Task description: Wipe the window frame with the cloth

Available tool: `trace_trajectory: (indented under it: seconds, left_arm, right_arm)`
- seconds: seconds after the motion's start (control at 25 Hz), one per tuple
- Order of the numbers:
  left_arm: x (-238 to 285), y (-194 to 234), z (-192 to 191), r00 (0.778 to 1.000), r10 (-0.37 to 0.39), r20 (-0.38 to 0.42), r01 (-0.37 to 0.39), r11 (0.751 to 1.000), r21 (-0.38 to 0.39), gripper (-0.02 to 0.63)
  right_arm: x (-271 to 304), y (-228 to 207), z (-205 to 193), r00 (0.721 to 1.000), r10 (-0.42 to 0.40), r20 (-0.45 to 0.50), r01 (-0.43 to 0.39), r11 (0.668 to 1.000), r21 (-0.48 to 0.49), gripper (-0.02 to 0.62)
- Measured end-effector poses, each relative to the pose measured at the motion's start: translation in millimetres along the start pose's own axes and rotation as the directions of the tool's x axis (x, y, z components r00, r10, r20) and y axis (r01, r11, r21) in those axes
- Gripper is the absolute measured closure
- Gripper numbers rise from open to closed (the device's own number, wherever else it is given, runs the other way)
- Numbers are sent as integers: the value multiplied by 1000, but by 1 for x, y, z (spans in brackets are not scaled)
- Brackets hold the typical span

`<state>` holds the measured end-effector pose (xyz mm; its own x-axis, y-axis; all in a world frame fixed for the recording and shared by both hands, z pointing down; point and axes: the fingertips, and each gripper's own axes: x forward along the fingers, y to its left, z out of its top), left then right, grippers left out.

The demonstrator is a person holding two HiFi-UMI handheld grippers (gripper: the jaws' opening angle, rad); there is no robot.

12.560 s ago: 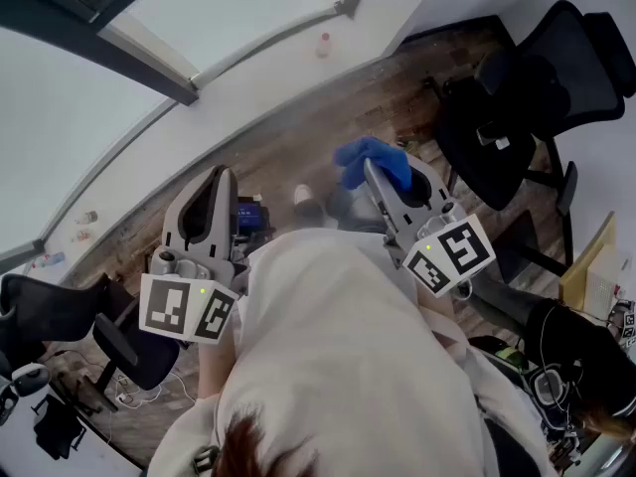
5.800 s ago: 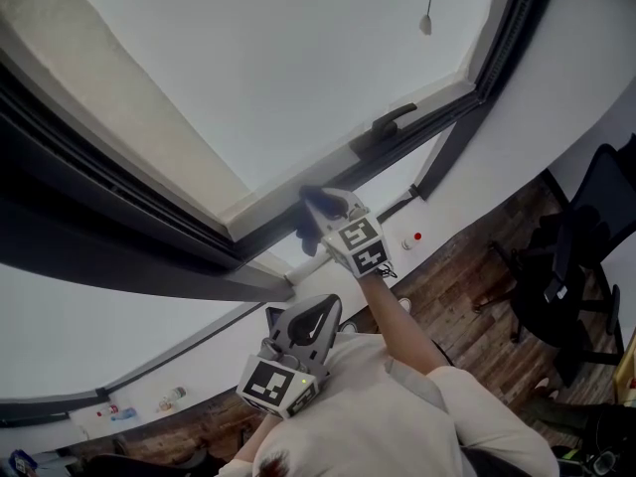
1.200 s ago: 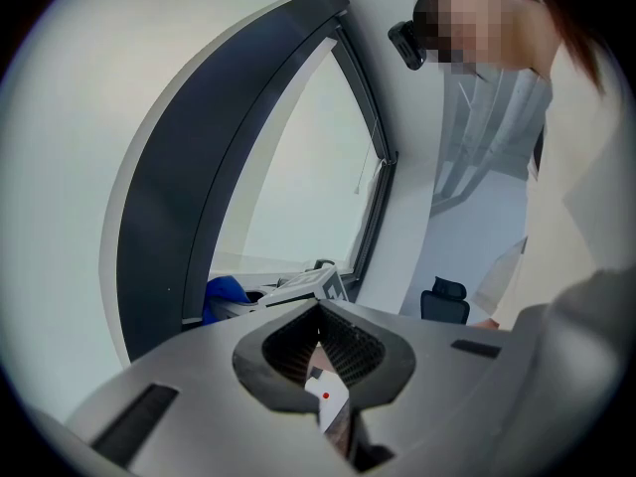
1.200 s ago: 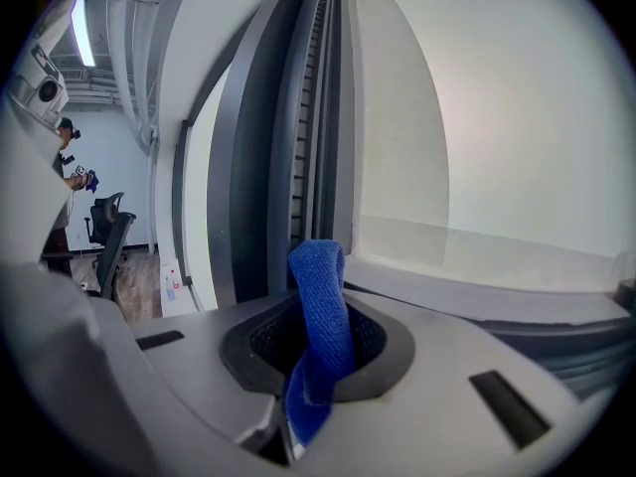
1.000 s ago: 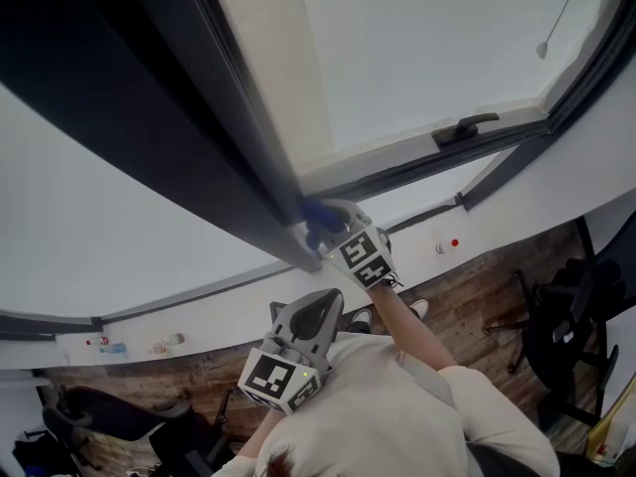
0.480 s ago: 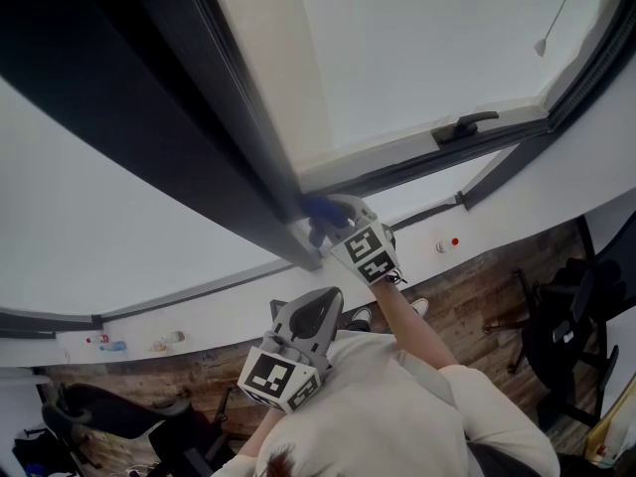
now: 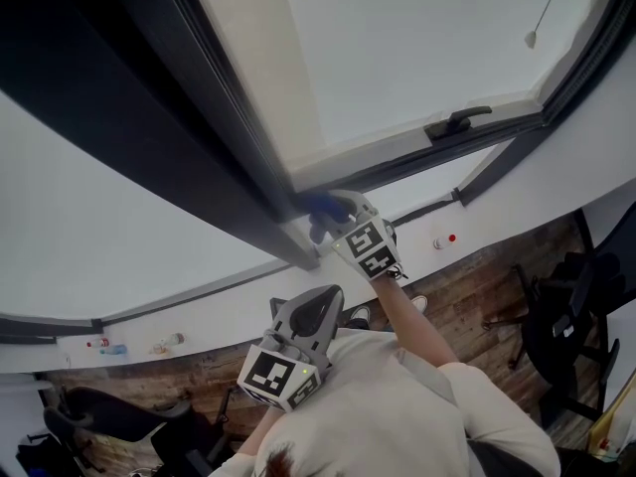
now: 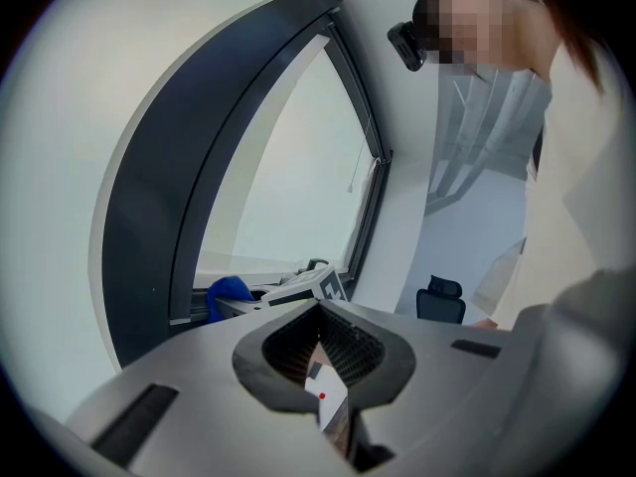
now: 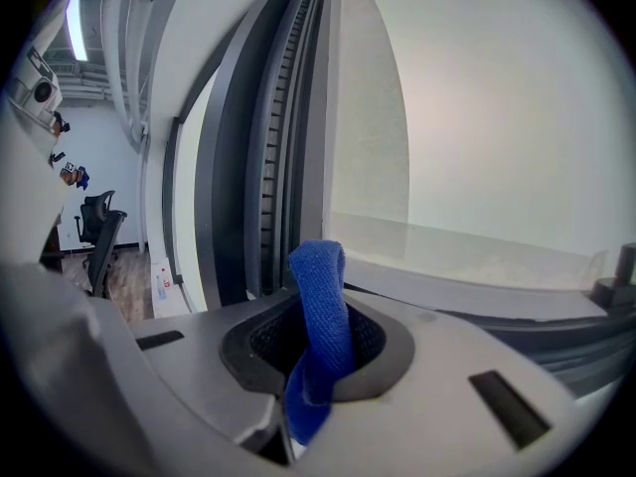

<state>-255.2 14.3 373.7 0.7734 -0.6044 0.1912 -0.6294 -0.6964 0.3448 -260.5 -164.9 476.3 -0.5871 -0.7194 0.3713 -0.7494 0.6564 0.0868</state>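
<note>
the right arm stretched upward, the right gripper (image 7: 336, 213) clenched on the blue cloth (image 7: 320, 208), which lay against the dark window frame (image 7: 241, 157) at its lower corner. the left gripper (image 7: 312, 310) hung well below the frame, jaws pressed together. the frame's lower rail ran on rightward to the handle (image 7: 456, 122).

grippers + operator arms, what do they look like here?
Both alike: left gripper and right gripper have light grey moulded shells with a dark ribbed jaw recess. Each carries a white cube with black square markers. No cables visible. Person wears a white short-sleeved top.
</note>
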Motion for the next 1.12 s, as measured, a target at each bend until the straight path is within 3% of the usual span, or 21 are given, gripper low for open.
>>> trace_trajectory:
  seconds: [0.84, 1.12]
  left_arm:
    - [10, -4, 0, 1000, 4, -2, -4, 1000, 2, 597]
    - [20, 0, 6, 997, 72, 18, -73, 997, 4, 597]
  right_arm:
    - [-10, -18, -6, 1000, -16, 1, 16, 1000, 11, 546]
    - [-17, -32, -9, 1000, 3, 10, -3, 1000, 13, 546]
